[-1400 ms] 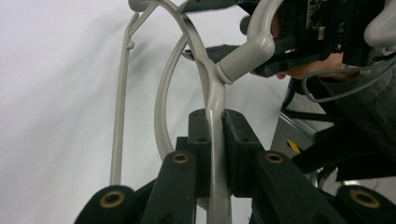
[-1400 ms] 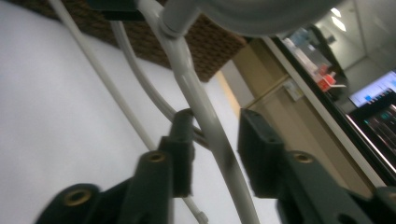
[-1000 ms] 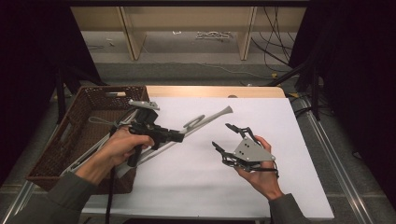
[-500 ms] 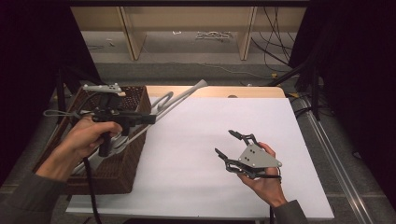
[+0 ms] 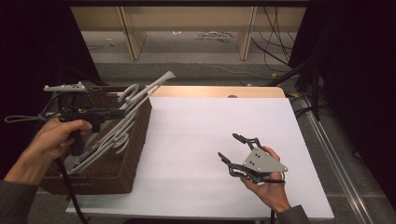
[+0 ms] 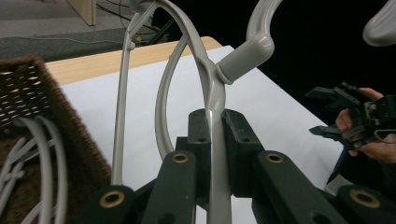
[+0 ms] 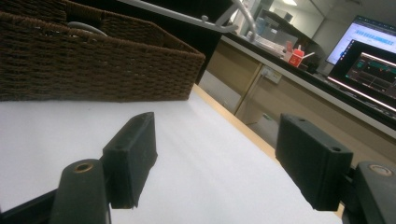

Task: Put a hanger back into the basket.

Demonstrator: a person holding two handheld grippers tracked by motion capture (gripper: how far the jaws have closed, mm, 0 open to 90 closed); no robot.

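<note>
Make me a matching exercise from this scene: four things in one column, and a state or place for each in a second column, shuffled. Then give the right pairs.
Things
1. left gripper
2. right gripper
3. wicker basket
4. grey hanger

States or places
A. stands at the left edge of the white table, with more hangers inside
B. jaws apart, nothing between them, just been opening
C. clamped between two black pads, over the basket
D. shut on a thin grey bar

Pairs: 1-D, 2-B, 3-A, 4-C
</note>
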